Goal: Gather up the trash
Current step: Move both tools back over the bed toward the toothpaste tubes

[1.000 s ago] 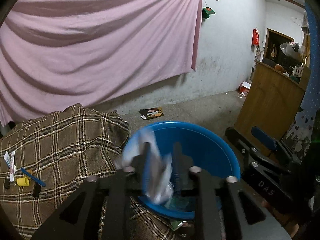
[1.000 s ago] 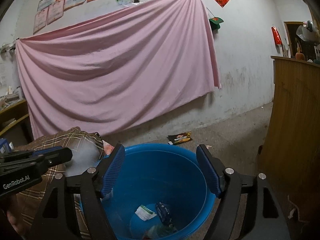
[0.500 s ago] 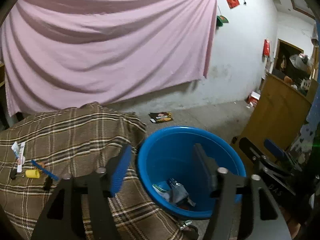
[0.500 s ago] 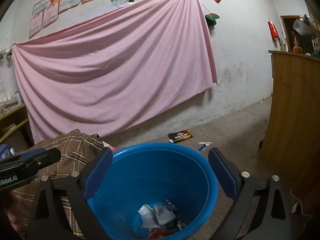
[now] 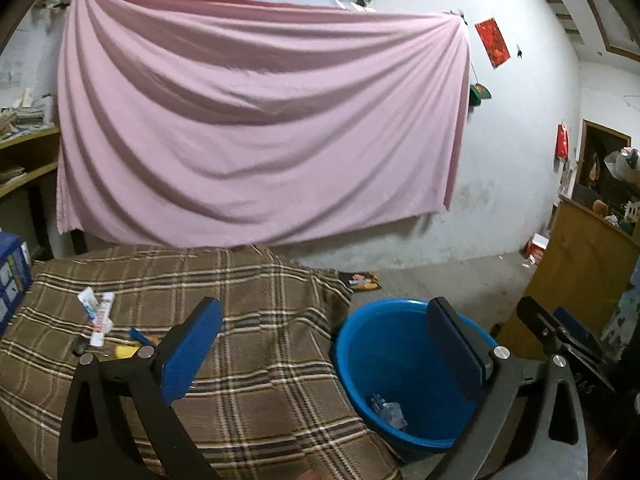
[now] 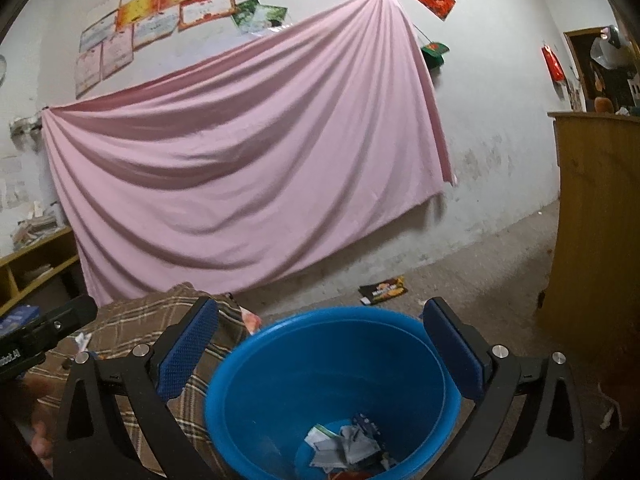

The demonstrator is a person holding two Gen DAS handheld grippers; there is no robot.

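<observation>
Two tools in play here, and we've got both of them spread wide with nothing between the pads. In the left wrist view the left tool (image 5: 324, 344) sits low in the frame, its left pad over the plaid blanket (image 5: 248, 288) and its right pad in front of the blue bucket (image 5: 384, 344) at lower right. The bucket stands right against the blanket's hanging edge. Down in its bottom we can see some crumpled trash (image 5: 388, 412) (clear plastic-looking stuff, hard to tell more).

Over at the left middle of that same frame, a few bits lie on the blanket: a white tube (image 5: 102, 318), a small yellow piece (image 5: 126, 351) and a blue stick-like thing (image 5: 138, 336), all close together. We can't make out what the little dark object next to them is.

In the right wrist view the right tool (image 6: 320, 344) hangs over the bucket (image 6: 280, 360), which fills the lower middle of the frame, with a pile of wrappers and paper scraps (image 6: 348, 446) on its floor. The left tool's black body (image 6: 44, 336) pokes in from the left edge.

A big pink sheet (image 5: 260, 128) covers the wall across the upper half, a dark snack packet (image 6: 383, 290) lies on the concrete floor past the bucket, and a wooden cabinet (image 6: 596, 216) stands at the right edge.
</observation>
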